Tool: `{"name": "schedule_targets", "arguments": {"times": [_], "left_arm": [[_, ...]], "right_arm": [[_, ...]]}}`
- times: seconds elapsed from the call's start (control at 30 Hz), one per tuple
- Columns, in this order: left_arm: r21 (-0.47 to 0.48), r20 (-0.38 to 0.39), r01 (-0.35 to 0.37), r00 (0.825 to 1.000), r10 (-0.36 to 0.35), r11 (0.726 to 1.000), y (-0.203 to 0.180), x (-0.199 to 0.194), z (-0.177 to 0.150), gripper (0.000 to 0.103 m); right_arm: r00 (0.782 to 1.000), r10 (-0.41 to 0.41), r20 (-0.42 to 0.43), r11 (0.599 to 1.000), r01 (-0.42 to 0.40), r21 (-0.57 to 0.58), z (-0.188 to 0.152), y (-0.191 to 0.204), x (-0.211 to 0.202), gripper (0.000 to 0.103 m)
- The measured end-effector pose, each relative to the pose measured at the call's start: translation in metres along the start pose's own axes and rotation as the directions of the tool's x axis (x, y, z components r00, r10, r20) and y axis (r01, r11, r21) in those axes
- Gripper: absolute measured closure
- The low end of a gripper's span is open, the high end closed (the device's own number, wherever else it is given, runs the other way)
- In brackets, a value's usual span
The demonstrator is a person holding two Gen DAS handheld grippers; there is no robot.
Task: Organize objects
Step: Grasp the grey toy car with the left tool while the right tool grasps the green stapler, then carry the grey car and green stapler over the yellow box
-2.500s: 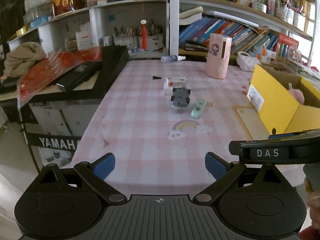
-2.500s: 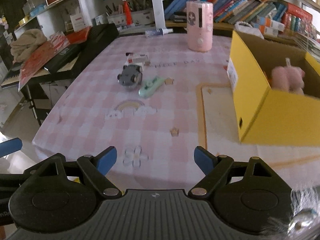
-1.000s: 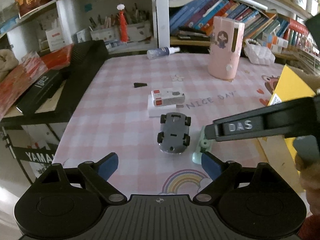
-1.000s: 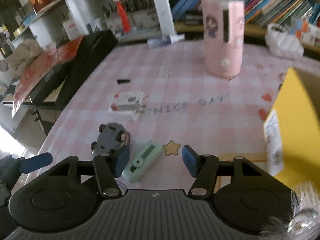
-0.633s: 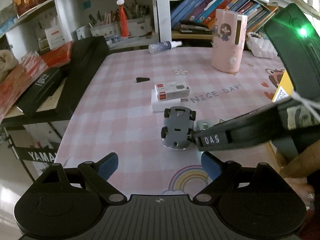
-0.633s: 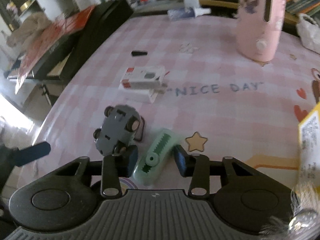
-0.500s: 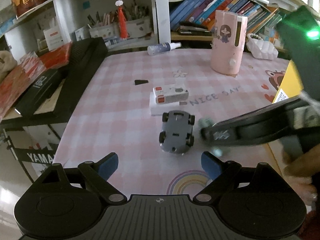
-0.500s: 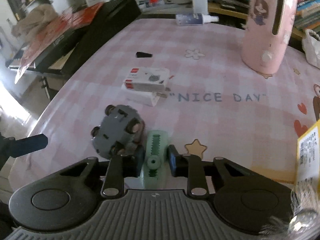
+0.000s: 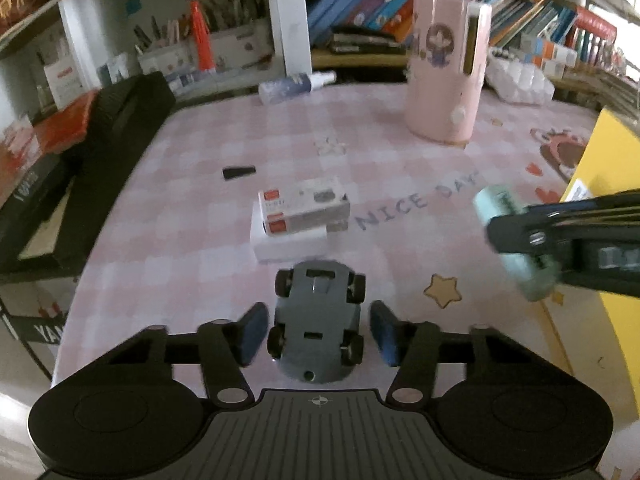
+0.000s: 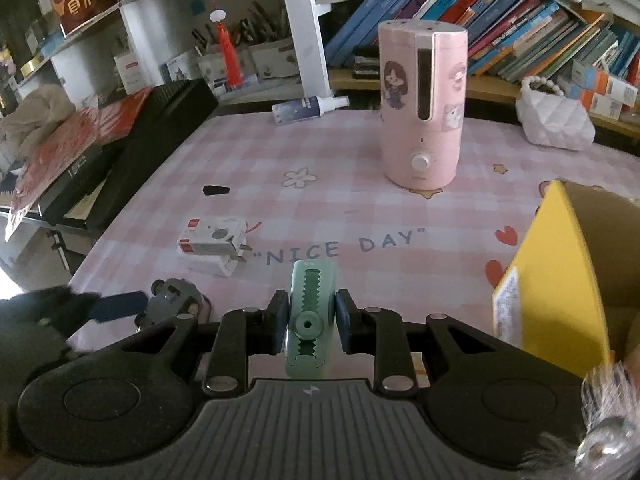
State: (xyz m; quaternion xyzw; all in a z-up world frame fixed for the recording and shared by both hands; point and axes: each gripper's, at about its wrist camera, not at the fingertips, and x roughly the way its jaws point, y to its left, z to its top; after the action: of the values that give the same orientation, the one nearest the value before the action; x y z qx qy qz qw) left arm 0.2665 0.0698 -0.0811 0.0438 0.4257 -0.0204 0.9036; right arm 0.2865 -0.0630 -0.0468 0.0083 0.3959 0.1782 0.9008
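A grey toy car lies upside down on the pink checked tablecloth. My left gripper is open with a blue pad on each side of the car, a small gap on both sides. My right gripper is shut on a mint green stapler-like tool and holds it above the cloth; the tool also shows blurred at the right of the left wrist view. The yellow cardboard box stands open at the right. The car shows at the left of the right wrist view.
A white and red small box on a white block lies just beyond the car. A pink humidifier stands at the back, a spray bottle lies behind, a small black piece lies at the left. Black cases line the left edge.
My right gripper has lifted the green tool off the cloth and moved it right towards the yellow box. My left gripper has moved forward and narrowed so its pads flank the toy car.
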Motion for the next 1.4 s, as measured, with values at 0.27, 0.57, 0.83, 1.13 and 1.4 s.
{"name": "schedule_targets", "arguments": {"times": [0.27, 0.57, 0.83, 1.13, 1.4], "left_arm": [[-0.084, 0.042, 0.033, 0.999, -0.03, 0.996, 0.008, -0.02, -0.008, 0.062], [-0.113, 0.154, 0.086, 0.986, -0.068, 0.99, 0.015, -0.082, -0.014, 0.062], [-0.092, 0.183, 0.103, 0.979, -0.085, 0.99, 0.014, -0.117, -0.036, 0.061], [-0.082, 0.203, 0.115, 0.974, -0.096, 0.99, 0.016, -0.145, -0.065, 0.061], [-0.065, 0.195, 0.127, 0.974, -0.112, 0.99, 0.015, -0.173, -0.103, 0.061]], "right_arm": [[1.0, -0.008, -0.008, 1.0, 0.008, 0.02, -0.01, -0.007, -0.012, 0.079], [1.0, 0.022, 0.01, 1.0, -0.022, -0.003, -0.019, 0.006, -0.034, 0.079], [0.999, 0.038, 0.004, 0.999, -0.038, -0.001, -0.038, 0.02, -0.053, 0.079], [0.999, 0.043, 0.024, 0.999, -0.042, -0.02, -0.061, 0.043, -0.081, 0.079], [0.999, 0.034, 0.029, 0.999, -0.034, -0.017, -0.092, 0.061, -0.107, 0.079]]}}
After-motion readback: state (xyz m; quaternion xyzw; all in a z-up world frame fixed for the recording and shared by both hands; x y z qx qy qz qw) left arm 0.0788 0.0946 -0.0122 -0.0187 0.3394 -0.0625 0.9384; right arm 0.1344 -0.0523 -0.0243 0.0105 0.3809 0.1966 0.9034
